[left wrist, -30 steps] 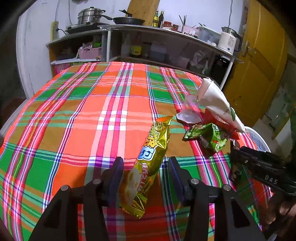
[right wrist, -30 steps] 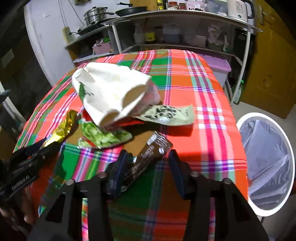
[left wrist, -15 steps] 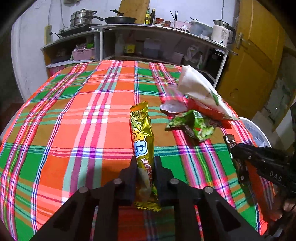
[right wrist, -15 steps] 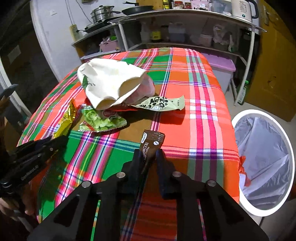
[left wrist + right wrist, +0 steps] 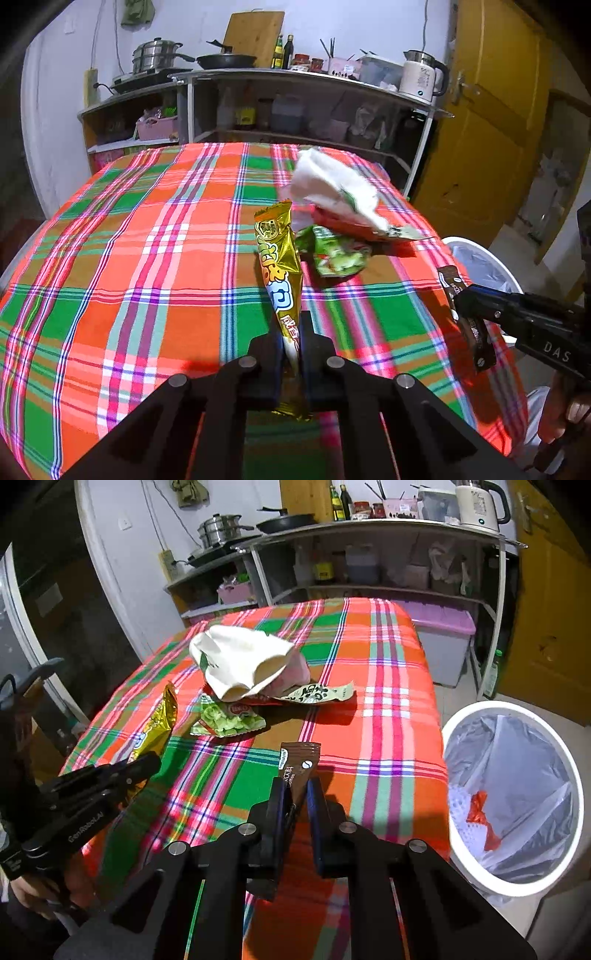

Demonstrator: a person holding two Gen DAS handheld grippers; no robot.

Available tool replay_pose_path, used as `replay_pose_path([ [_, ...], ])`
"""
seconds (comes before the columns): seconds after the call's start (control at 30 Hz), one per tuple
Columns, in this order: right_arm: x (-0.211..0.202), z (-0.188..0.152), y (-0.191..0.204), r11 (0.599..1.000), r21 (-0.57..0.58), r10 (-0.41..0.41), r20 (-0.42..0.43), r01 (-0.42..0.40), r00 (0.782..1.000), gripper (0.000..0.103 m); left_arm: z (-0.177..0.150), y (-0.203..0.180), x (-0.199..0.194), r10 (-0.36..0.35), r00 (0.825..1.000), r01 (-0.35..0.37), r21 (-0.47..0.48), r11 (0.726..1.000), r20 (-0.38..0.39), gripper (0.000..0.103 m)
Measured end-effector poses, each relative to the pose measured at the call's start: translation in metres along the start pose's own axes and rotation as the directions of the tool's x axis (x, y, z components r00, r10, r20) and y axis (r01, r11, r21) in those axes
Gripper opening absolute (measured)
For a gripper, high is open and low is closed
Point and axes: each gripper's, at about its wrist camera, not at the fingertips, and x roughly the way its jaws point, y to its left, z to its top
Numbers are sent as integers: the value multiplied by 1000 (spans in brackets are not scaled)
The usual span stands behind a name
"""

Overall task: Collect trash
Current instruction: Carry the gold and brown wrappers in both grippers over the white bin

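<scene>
The left wrist view showed the left claw (image 5: 291,332) clenched on the lower part of a gold snack wrapper (image 5: 277,258), which stood up and away from the plaid worktop (image 5: 147,258). At its right edge the right claw (image 5: 463,299) gripped a brown coffee sachet (image 5: 466,314), and only a sliver of the white trash bin (image 5: 480,264) peeked past the worktop's edge.

The right wrist view gave what that one could not: the bin (image 5: 513,797) in full beside the worktop (image 5: 388,720), lined with a clear bag and holding something red and something white. It also showed the right claw (image 5: 297,794) from behind, pinched on the sachet (image 5: 298,766), and the left claw (image 5: 147,764) at the left with the gold wrapper (image 5: 157,723) rising from it.

A second earlier both claws had been spread wide around their wrappers, which lay flat on the cloth; half a second earlier they had closed. Now both wrappers were lifted clear of the worktop.

Counted: two wrappers were held, one per claw. Left on the worktop was a heap of a white crumpled bag (image 5: 240,657), a green snack packet (image 5: 229,720), a pale printed wrapper (image 5: 321,694) and a red wrapper edge (image 5: 258,700) under the bag, so four pieces that I could make out. There was one bin.
</scene>
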Motion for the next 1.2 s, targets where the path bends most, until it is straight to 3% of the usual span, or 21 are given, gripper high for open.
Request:
replay_pose_path([
  [0.63,-69,-14,-24,999,39,-18,116,14,993,12,5,-65,-55,-83,991,73,92,993,108,7],
  [1.2,-97,-24,-62,992,111,-77,162,59,984,12,9,-114,-47,-168,981,152,162,975,93,7],
])
